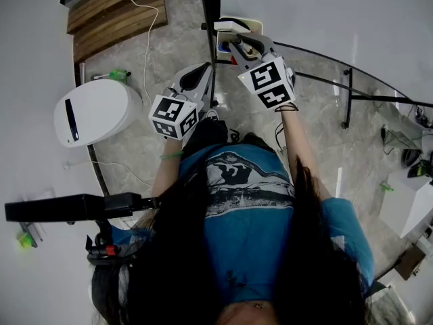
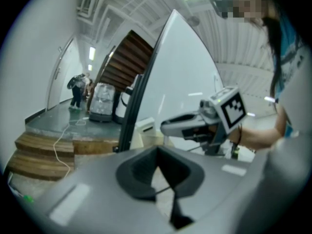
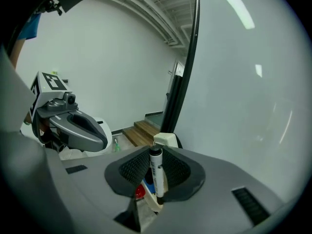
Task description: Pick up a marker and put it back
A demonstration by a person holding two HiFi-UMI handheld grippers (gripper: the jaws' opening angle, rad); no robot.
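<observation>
Cream tray (image 3: pixel 165 140) with, seemingly, markers (image 3: pixel 139 192)

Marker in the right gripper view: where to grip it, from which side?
Take the marker mid-barrel on its white body, pads on opposite sides, coming square to its length. It is long, round and slim, so a crosswise pinch likely holds steadiest. The right gripper is closed on it that way, dark cap up.

Head view looks steeply down onto left gripper (image 1: pixel 205 68) and right gripper (image 1: pixel 233 38). Each gripper view sits close behind its own jaws, facing along them; both share the white board (image 2: pixel 180 72) beyond the jaws, each catching the other gripper
</observation>
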